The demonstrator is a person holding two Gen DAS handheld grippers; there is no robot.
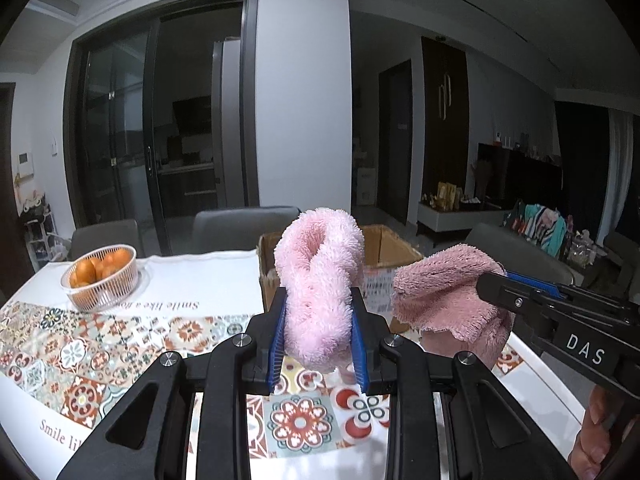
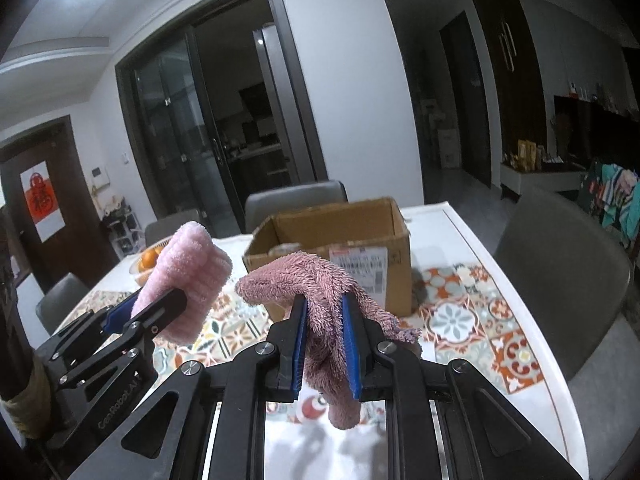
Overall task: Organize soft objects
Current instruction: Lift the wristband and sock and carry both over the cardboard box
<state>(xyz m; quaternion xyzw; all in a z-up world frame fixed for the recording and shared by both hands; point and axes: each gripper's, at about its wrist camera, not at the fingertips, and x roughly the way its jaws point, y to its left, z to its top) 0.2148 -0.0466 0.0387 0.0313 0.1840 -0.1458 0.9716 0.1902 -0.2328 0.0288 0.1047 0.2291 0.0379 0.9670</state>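
Left wrist view: left gripper [image 1: 319, 322] pinches a fluffy pink cloth [image 1: 318, 280]; right gripper [image 2: 325, 338] clamps a darker pink cloth [image 2: 320, 292], both seemingly above the table [image 1: 200, 280] before the cardboard box [image 2: 340, 236].

My left tongs [image 1: 319, 334], black with blue pads, grip a pale pink fluffy cloth [image 1: 319, 280]; my right tongs [image 2: 324, 344] a dusty pink towel [image 2: 320, 292]. Brown cardboard box [image 2: 340, 224], orange fruit [image 1: 98, 266], floral-tiled tablecloth [image 1: 80, 344].
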